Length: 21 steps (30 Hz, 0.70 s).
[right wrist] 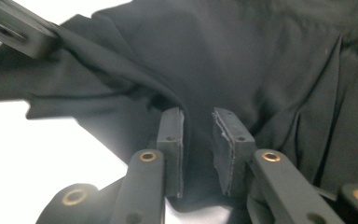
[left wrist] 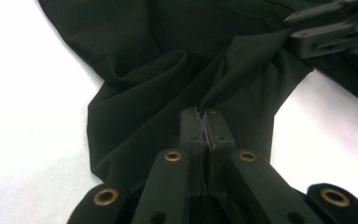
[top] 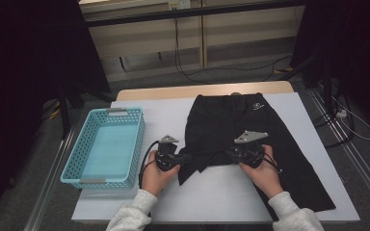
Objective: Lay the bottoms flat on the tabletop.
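**Folding the black shorts: one leg pinched, the other side let go**

Looking from our side of the worktop [top: 221, 197], we have the left gripper [left wrist: 204, 122] nearest the loose leg hem, its jaws pressed together on a pleat of the black shorts [top: 241, 130]. Just across that bunched fold, the right gripper [right wrist: 198, 125] has its jaws spread, with cloth lying slack between them, not pressed. Beyond both, the shorts run lengthwise away from us, waistband at the far edge, the right leg flat and slanting toward us. They look matt, thin and softly creased. Well to the left stands a turquoise basket [top: 134, 139].
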Each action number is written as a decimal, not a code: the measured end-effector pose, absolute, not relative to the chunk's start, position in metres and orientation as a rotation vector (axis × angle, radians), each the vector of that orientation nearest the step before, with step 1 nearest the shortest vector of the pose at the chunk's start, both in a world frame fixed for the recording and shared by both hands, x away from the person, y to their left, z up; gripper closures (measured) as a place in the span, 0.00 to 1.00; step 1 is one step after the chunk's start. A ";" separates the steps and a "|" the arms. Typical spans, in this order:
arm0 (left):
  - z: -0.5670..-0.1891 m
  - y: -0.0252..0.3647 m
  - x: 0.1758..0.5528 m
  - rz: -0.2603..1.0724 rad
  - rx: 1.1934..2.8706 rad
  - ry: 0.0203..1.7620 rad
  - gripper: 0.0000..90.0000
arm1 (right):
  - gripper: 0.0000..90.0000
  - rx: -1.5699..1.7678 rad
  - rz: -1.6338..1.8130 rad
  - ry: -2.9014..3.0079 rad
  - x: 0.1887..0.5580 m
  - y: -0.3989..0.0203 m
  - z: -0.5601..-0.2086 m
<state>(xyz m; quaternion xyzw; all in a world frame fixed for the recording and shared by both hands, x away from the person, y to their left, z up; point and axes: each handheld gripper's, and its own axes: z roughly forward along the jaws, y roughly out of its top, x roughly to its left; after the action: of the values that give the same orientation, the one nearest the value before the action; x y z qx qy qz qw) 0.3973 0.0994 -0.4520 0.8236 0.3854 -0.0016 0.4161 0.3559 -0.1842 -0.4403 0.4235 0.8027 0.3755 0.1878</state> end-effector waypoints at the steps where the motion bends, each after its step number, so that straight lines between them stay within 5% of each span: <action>1: -0.452 0.099 0.397 -0.004 2.068 0.974 0.97 | 0.78 1.175 1.066 2.259 0.353 -0.183 -0.438; 21: -0.456 0.100 0.396 -0.025 2.075 0.978 0.94 | 0.64 0.922 1.154 2.490 0.346 -0.105 -0.455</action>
<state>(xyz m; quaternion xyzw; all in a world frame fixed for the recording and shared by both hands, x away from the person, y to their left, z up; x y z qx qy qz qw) 0.3961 0.1001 -0.4556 0.8244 0.3885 -0.0101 0.4114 0.3462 -0.1048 -0.4552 0.3159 0.8536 0.3957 0.1228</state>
